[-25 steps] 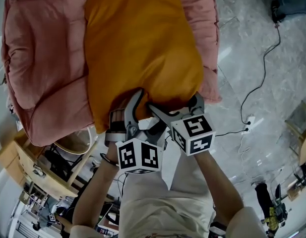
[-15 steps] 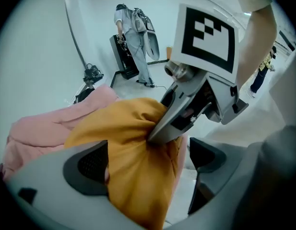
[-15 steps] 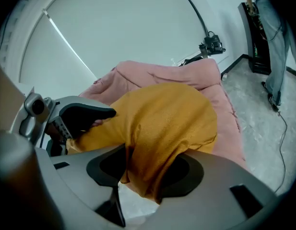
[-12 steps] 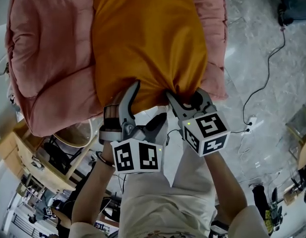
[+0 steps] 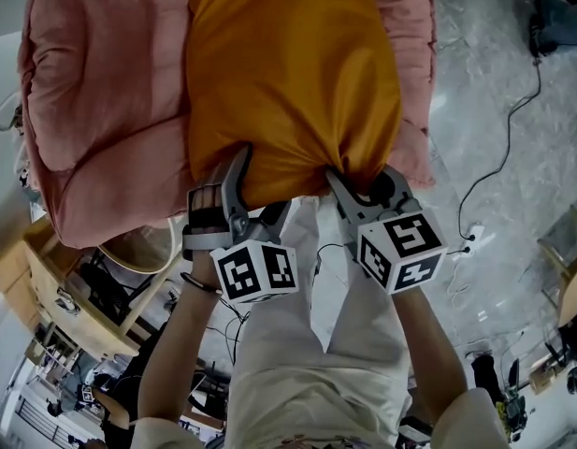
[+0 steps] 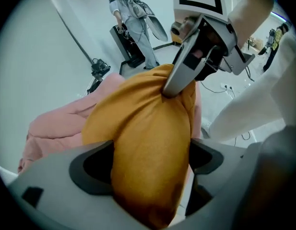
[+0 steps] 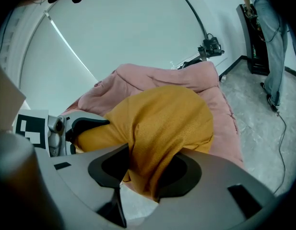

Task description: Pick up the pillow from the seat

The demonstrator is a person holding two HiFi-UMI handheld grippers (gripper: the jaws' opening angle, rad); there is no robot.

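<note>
Head view: the orange pillow (image 5: 288, 73) lies lengthwise on a pink seat cushion (image 5: 101, 110), filling the upper middle of the frame. Both tools meet its near edge. The left gripper (image 5: 260, 183) sits at lower centre-left, one jaw over the pillow's edge and the other under it. The right gripper (image 5: 358, 181) is just to its right, where the fabric bunches into folds at the corner. Grey marbled floor (image 5: 494, 82) takes up the right side, with a dark cable (image 5: 498, 148) running across it.

Left gripper view: the jaws stand wide apart and are closing. The pillow's plump edge lies between them and fills most of the gap, low in the frame. At upper centre the right tool's tip pinches a gathered fold of orange cloth. A person (image 6: 138, 23) stands in the background near the top.

Right gripper view: the jaws are drawn in narrow and clamped on a bunch of the pillow's fabric, which hangs down through them at lower centre. The pink cushion shows behind, and the left tool is at the far left against the pillow's edge.
</note>
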